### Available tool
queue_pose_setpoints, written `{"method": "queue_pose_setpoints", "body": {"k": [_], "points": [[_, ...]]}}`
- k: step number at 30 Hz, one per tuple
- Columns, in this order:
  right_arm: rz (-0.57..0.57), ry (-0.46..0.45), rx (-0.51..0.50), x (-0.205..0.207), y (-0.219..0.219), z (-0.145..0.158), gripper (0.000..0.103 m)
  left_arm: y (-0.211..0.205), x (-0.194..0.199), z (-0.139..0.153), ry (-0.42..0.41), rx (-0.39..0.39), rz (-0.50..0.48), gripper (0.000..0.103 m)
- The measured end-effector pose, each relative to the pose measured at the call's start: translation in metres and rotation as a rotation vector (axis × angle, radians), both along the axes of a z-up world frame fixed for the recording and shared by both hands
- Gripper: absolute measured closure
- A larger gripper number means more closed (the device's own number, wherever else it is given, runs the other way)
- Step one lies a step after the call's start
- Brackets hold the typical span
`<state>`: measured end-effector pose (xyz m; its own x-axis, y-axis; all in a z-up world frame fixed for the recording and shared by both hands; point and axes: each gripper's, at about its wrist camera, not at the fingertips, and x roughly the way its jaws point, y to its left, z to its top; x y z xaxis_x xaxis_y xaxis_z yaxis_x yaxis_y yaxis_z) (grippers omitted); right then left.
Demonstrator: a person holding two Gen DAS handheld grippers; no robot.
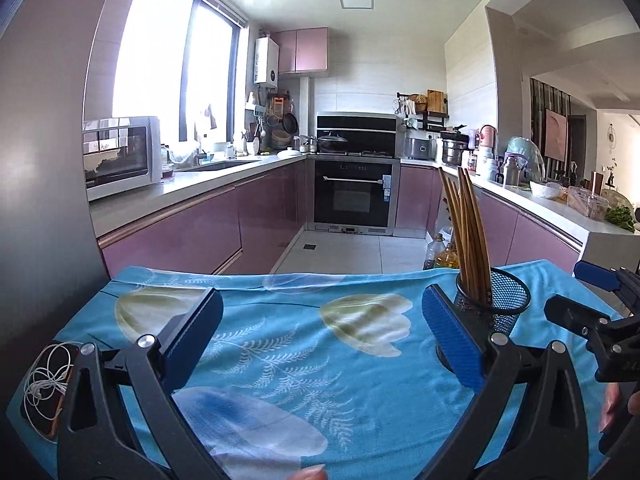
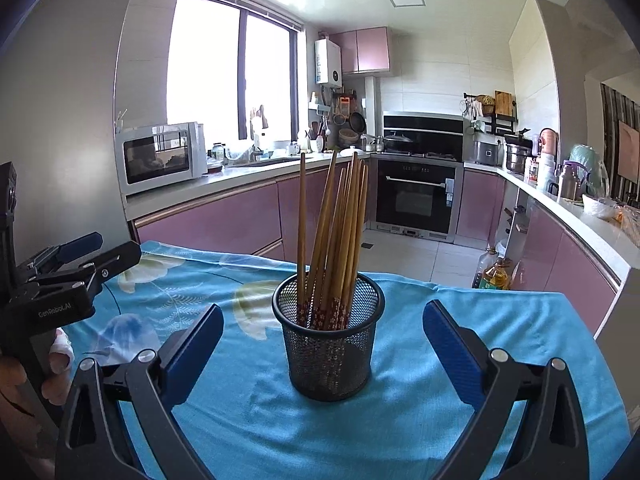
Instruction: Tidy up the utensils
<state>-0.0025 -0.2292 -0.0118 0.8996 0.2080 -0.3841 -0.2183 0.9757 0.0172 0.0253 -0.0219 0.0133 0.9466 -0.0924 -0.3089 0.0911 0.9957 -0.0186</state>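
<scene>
Presently, chopsticks (image 2: 334,248): brown wood, patterned red tips, stood in black mesh cup (image 2: 328,344).
Position: 12 o'clock of right gripper (image 2: 322,348).
Right jaws: spread wide, nothing pinched.
Left gripper (image 1: 320,340): spread, empty; cup at 2 o'clock.

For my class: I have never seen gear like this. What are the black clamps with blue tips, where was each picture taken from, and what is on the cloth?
They are hand-held grippers, one in each of a person's hands, each carrying a camera that looks along its fingers. One picture comes from the left gripper, the other from the right gripper. Both are open and hold nothing. On the blue flowered cloth stands a black mesh cup holding wooden chopsticks. White earphones lie at the cloth's left edge.
</scene>
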Motion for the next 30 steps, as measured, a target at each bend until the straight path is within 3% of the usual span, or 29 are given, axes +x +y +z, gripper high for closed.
{"method": "queue_pose_setpoints", "body": {"k": [30], "points": [[-0.037,-0.075,0.030,-0.015,-0.004,0.004,0.006,-0.005,-0.026,-0.004,-0.061,0.009,0.010,0.005]]}}
